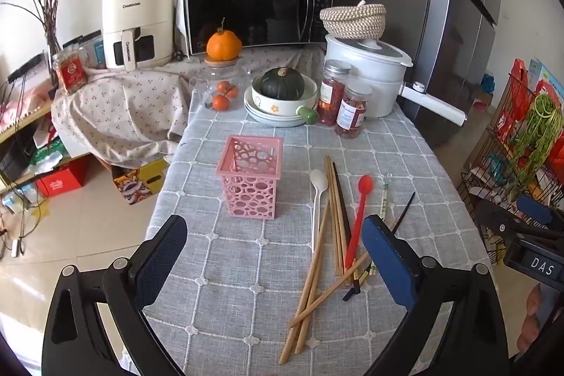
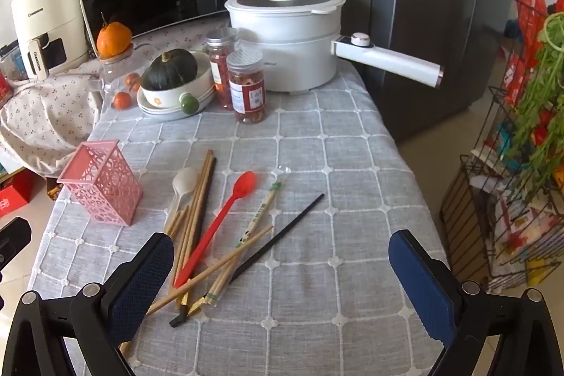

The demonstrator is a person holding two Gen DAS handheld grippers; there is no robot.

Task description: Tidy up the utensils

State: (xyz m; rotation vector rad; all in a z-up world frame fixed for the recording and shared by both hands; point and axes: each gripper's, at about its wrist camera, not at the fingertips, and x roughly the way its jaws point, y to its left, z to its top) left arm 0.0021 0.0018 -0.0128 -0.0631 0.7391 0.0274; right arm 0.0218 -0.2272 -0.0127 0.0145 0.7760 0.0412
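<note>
Both grippers hang above the near end of the worktop (image 1: 225, 270), covered in a grey checked cloth. The left gripper (image 1: 275, 252) has its jaws spread wide, nothing between them. Same story for the right gripper (image 2: 282, 273): jaws wide apart, gripping nothing, cloth showing in the gap.

There's the pink perforated utensil holder (image 1: 251, 176), standing upright on the cloth, apart from the loose utensils to its right. In that loose heap, a white plastic spoon (image 1: 318, 199) lies nearest the holder, just beside a bundle of wooden chopsticks (image 1: 335, 217) that fan out and cross toward the near edge. A red spoon (image 2: 218, 224) lies slanted over them, bowl pointing away. Then a paper-wrapped pair of chopsticks (image 2: 257, 217), and a single black chopstick (image 2: 282, 235) angled furthest right.

At the far end: a white electric pot (image 2: 289, 37), two spice jars (image 2: 246, 87), and a green squash (image 1: 282, 83) sitting in stacked bowls.
</note>
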